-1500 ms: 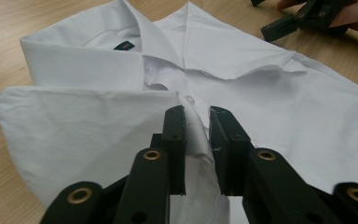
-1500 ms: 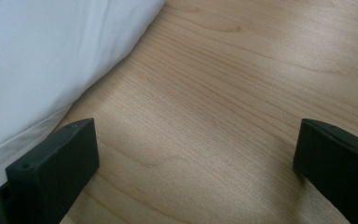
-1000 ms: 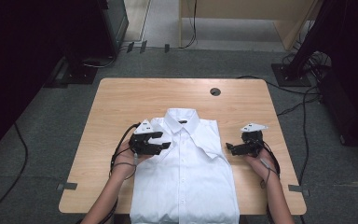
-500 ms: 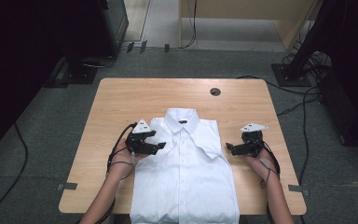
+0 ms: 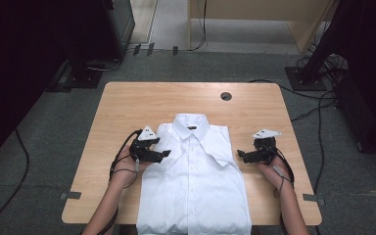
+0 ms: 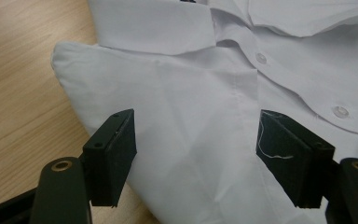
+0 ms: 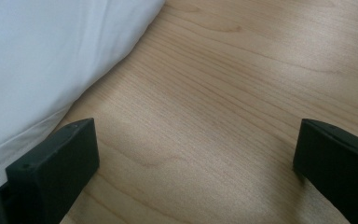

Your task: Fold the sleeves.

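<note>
A white button-up shirt (image 5: 196, 181) lies folded, collar away from me, on the wooden table (image 5: 127, 103). My left gripper (image 5: 164, 154) rests at the shirt's left shoulder. In the left gripper view its jaws (image 6: 196, 135) stand wide apart over the shirt's shoulder fabric (image 6: 191, 93); they have just been opening, and the pads do not press on the cloth. My right gripper (image 5: 240, 155) sits beside the shirt's right edge. Its jaws (image 7: 196, 140) are open over bare wood (image 7: 237, 70), with the shirt's edge (image 7: 51, 46) by one jaw.
A round cable hole (image 5: 226, 96) sits near the table's far edge. Bare wood runs along both sides of the shirt and behind the collar. Cables (image 5: 318, 112) and dark equipment stands (image 5: 85, 78) are on the grey floor around the table.
My left gripper has shifted slightly left, toward the shirt's outer edge. The right gripper and the shirt have stayed where they were.
</note>
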